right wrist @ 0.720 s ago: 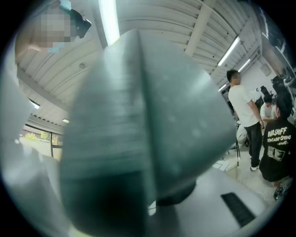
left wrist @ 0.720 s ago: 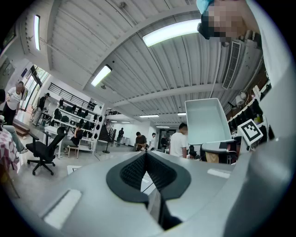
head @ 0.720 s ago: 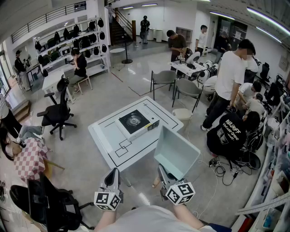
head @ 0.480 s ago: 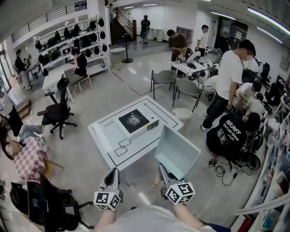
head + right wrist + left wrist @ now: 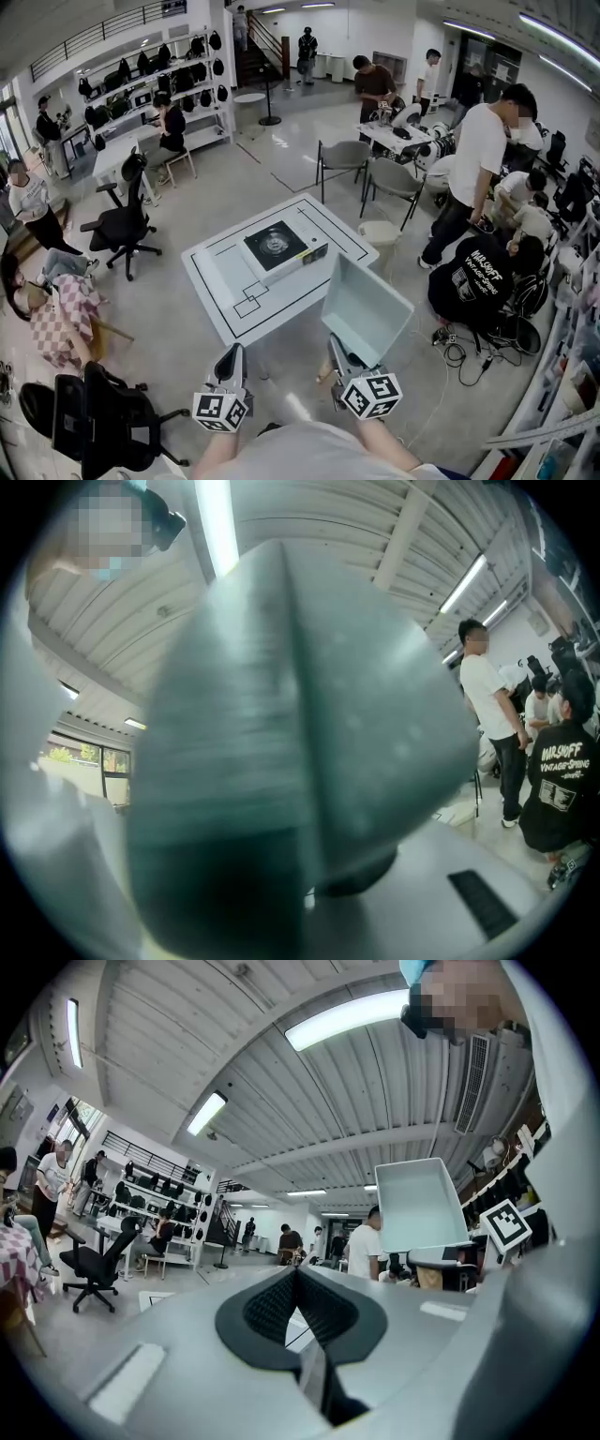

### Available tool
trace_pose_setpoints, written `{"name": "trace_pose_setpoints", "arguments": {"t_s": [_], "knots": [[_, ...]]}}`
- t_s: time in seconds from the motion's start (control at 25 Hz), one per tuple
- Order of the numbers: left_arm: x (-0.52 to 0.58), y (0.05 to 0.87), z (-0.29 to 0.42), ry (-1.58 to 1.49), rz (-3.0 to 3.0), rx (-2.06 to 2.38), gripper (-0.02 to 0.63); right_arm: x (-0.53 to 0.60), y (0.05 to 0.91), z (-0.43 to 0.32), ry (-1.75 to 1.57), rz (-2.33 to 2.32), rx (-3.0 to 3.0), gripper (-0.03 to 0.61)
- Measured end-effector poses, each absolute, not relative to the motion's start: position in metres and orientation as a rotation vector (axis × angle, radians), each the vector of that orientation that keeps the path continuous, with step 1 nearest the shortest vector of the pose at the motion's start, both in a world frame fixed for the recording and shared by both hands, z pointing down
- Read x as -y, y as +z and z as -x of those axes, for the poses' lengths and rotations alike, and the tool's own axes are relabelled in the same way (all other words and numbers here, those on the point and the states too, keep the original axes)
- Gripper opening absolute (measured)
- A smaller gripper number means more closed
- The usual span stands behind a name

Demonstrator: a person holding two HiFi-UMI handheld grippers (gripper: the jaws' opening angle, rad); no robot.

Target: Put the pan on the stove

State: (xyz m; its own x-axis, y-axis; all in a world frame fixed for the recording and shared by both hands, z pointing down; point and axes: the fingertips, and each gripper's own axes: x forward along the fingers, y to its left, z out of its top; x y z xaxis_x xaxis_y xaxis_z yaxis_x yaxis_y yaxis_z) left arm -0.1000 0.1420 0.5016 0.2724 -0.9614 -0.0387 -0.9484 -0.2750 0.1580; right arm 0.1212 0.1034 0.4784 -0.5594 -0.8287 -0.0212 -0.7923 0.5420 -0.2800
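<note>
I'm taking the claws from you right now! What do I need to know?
Left claw: shut, holding nothing, held level short of the table.
Right claw: shut on the pan, a pale blue square one, held in the air off the table's near right side.
Stove: sits on the table, nothing on top of it.
Done: the pan is picked up.
Left: carry the pan over the table and set it on the stove, then let go.
</note>
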Motion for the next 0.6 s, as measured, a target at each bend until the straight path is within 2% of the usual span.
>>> {"name": "trace_pose_setpoints", "arguments": {"t_s": [0.6], "knots": [[-0.12, 0.511, 0.089, -0.186, -2.36, 1.882, 0.01, -0.069, 0.479, -0.132, -0.358, 1.319, -2.681, 0.117]]}}
